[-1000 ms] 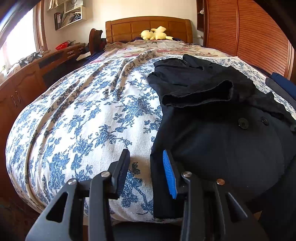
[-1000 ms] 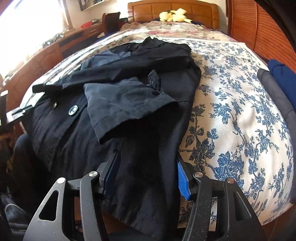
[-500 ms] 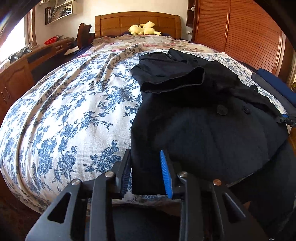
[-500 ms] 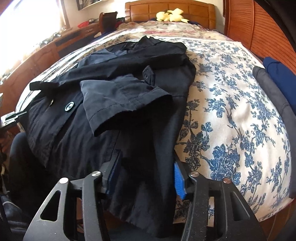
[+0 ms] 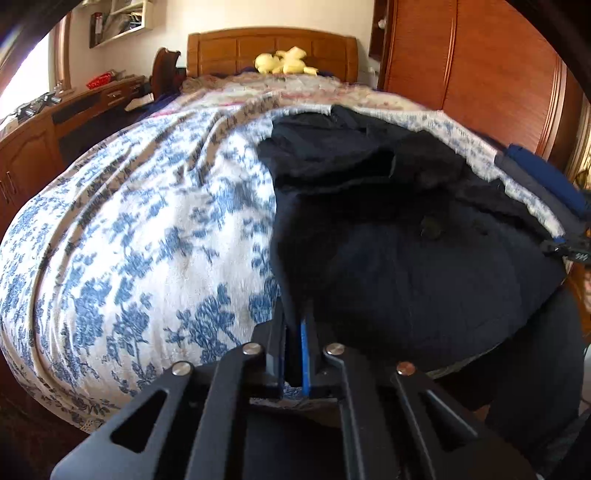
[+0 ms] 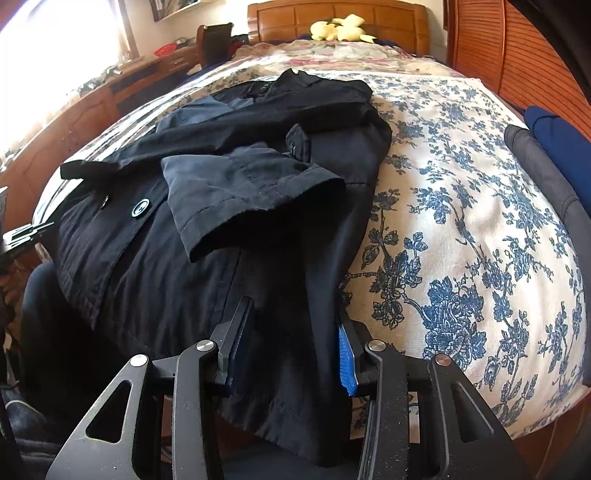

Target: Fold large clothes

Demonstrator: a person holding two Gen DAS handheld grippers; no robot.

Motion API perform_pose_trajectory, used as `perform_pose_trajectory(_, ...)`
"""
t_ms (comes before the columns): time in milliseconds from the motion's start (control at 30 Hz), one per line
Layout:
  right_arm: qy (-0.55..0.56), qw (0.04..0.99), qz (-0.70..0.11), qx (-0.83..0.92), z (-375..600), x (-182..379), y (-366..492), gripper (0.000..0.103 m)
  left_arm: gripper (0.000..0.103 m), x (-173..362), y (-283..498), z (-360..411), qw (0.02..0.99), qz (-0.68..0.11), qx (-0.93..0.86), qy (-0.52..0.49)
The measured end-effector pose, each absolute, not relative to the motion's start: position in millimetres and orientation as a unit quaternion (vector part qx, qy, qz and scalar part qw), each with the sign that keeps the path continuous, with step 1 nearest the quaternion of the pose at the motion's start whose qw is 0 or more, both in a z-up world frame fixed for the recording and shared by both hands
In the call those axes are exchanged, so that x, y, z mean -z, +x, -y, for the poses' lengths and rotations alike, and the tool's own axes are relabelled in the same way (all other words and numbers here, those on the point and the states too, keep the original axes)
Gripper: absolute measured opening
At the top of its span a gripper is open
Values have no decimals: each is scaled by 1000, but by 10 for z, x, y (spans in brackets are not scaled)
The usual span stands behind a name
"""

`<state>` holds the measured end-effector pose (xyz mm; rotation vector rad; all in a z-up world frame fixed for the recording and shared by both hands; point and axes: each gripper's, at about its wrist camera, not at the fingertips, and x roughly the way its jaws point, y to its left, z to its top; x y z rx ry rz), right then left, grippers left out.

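The left gripper [image 5: 294, 328] has closed since a moment ago, its jaws now pinched on the hem edge of the black coat [image 6: 236, 206], which lies buttoned on the blue-floral bedspread [image 6: 461, 206], one sleeve folded across its front. The right gripper [image 6: 291, 343] straddles the hem, jaws apart.

coat [image 6: 229, 229] showing black | bedspread [image 6: 461, 221] showing white with blue flowers | plush toy [image 6: 338, 30] showing yellow | headboard [image 5: 273, 50] showing orange-brown wood; claw pads [image 6: 346, 363] showing blue
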<state>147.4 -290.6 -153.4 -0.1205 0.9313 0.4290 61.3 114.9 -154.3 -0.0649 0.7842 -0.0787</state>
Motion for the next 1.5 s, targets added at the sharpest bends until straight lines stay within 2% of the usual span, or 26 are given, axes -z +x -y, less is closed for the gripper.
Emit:
perform_pose_trajectory(33, -63, 873, -441, -201, 2895, 1518, 1473, 13, 3, 1472, 592, -1165, 927, -371, 37, -41)
perform_pose_trajectory(133, -46, 879, -424, -214, 2930, 1394, 1511, 3, 3, 1228, 547, -1218, 939, -336, 32, -67)
perform_pose_trajectory(400, 25, 913, -336, -230, 3049, 736, 1452, 1, 2, 582, 381, -1181, 963, -257, 26, -70)
perform_pose_trajectory(633, 11, 929, -281, -241, 3036, 266, 1198, 0, 2, 78, 291, -1276, 976, -213, 17, -48)
perform_pose_trajectory(1033, 4, 939, -233, -253, 3111, -255, 796, 0, 2, -513, -87, -1189, 988, -149, 17, -20)
perform_pose_trajectory(1233, -11, 940, -229, -252, 3177, -373, 704, 0, 2, -455, 101, -1271, 986, -161, 5, -28)
perform_pose_trajectory(1500, -60, 935, -261, -233, 2979, 24, 1537, 1, 3, -43, 904, -1350, 978, -205, -22, -19)
